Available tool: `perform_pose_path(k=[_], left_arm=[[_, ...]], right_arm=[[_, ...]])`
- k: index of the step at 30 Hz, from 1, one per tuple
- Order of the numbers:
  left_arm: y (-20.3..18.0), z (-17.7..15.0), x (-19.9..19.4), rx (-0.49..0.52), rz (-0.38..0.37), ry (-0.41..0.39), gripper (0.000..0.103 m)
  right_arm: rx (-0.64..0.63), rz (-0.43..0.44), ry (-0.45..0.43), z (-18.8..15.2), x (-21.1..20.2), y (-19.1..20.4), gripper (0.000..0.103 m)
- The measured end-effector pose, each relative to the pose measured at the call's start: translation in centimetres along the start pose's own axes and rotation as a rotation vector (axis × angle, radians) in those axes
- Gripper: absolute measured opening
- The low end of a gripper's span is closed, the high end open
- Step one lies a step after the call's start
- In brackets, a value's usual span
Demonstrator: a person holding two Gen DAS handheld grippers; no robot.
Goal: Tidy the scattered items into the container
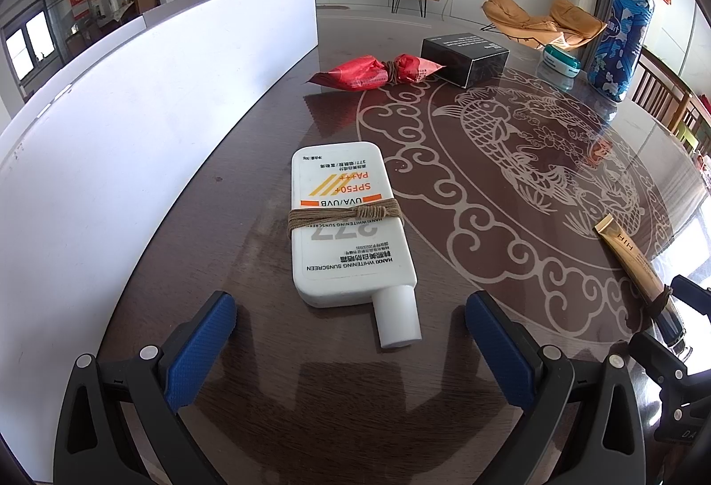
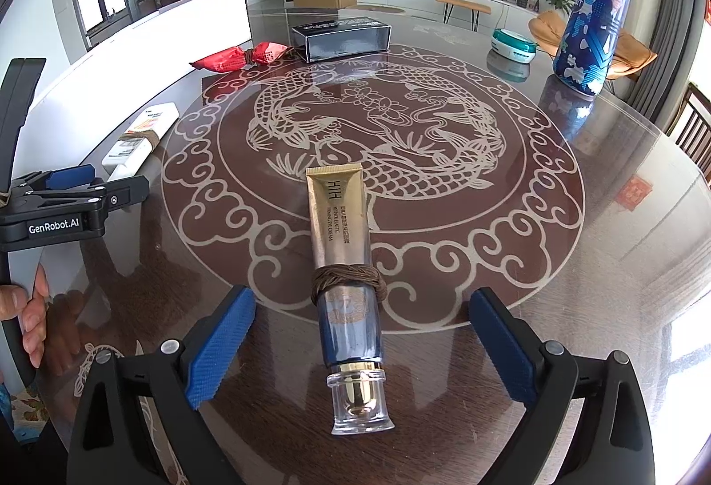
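A white sunscreen bottle wrapped with brown cord lies flat on the table, cap toward my left gripper, which is open with the cap between its blue pads. A gold and blue cream tube, also cord-wrapped, lies with its clear cap between the pads of my open right gripper. The tube also shows in the left wrist view. The white container stands along the left. A red packet, a black box, a teal case and a blue patterned can sit farther back.
The table is round, dark and glass-topped with a fish pattern. Wooden chairs stand at its right edge. My left gripper's body and a hand show at the left of the right wrist view.
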State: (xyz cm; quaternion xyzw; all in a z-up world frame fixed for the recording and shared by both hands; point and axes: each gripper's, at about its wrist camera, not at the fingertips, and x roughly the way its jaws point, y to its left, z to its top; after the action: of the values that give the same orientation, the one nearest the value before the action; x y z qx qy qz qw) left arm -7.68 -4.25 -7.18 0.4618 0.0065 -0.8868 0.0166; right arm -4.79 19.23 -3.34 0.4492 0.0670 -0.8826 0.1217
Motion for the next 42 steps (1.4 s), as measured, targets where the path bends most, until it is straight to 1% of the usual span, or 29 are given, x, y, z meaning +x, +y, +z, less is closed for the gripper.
perform_pose_path(k=[2,5,7,10,12,15,18,20,21,22,23,24,25,26,28,30,33,38,42], left_arm=[[0.0,-0.2,-0.1,0.022,-0.020,0.005,0.103],[0.3,-1.2,-1.0,0.137,-0.098,0.020,0.103],[1.1,-2.2,-1.6,0.176,-0.125,0.021,0.103],[2.2,-2.7,-2.1,0.193,-0.135,0.031,0.103],[2.2,-2.6,-2.1,0.210,-0.141,0.048,0.103],[1.9,-1.5,-1.3,0.216,-0.140,0.080,0.103],[1.9,0.4,0.0,0.193,-0.122,0.108,0.103],[1.8,1.9,1.0,0.174,-0.107,0.136,0.103],[1.7,2.5,1.4,0.171,-0.105,0.146,0.103],[1.5,3.1,1.8,0.171,-0.105,0.153,0.103],[1.4,3.6,2.0,0.174,-0.105,0.149,0.101],[1.1,4.0,1.9,0.181,-0.105,0.132,0.081],[0.8,4.6,1.8,0.191,-0.109,0.121,0.058],[0.5,5.1,1.8,0.202,-0.107,0.127,0.053],[0.1,5.5,1.3,0.215,-0.135,0.128,0.053],[0.0,5.4,0.2,0.219,-0.148,0.098,0.053],[0.3,4.8,-1.3,0.199,-0.186,0.075,0.053],[0.7,3.8,-2.9,0.167,-0.208,0.055,0.053],[1.8,4.2,-5.2,0.135,-0.233,0.016,0.053]], right_arm=[[0.000,0.001,0.000,0.0,0.0,0.0,0.098],[-0.001,0.008,0.014,0.1,0.1,-0.1,0.098],[0.002,0.031,0.040,0.4,0.1,-0.3,0.098],[-0.004,0.095,0.093,1.1,0.2,-0.8,0.098],[-0.046,0.116,0.141,1.8,0.6,-0.6,0.097],[-0.115,0.124,0.214,2.7,1.4,-0.1,0.097],[-0.152,0.133,0.269,3.5,2.1,0.4,0.097],[-0.163,0.137,0.297,4.2,2.4,0.6,0.093],[-0.168,0.131,0.309,4.4,2.5,0.7,0.087],[-0.179,0.120,0.320,4.6,2.6,0.8,0.077],[-0.196,0.110,0.326,4.9,2.5,1.0,0.069],[-0.209,0.114,0.336,5.1,2.4,1.1,0.049],[-0.209,0.115,0.351,5.5,2.3,1.1,0.028],[-0.193,0.122,0.373,5.7,2.3,0.9,0.027],[-0.191,0.109,0.378,6.0,1.9,0.8,0.027],[-0.186,0.105,0.356,6.3,0.8,0.6,0.027],[-0.106,0.153,0.306,6.8,-1.2,-0.7,0.027],[-0.053,0.140,0.324,6.3,-1.8,-1.8,0.027],[-0.005,0.158,0.267,7.3,-3.5,-2.2,0.027]])
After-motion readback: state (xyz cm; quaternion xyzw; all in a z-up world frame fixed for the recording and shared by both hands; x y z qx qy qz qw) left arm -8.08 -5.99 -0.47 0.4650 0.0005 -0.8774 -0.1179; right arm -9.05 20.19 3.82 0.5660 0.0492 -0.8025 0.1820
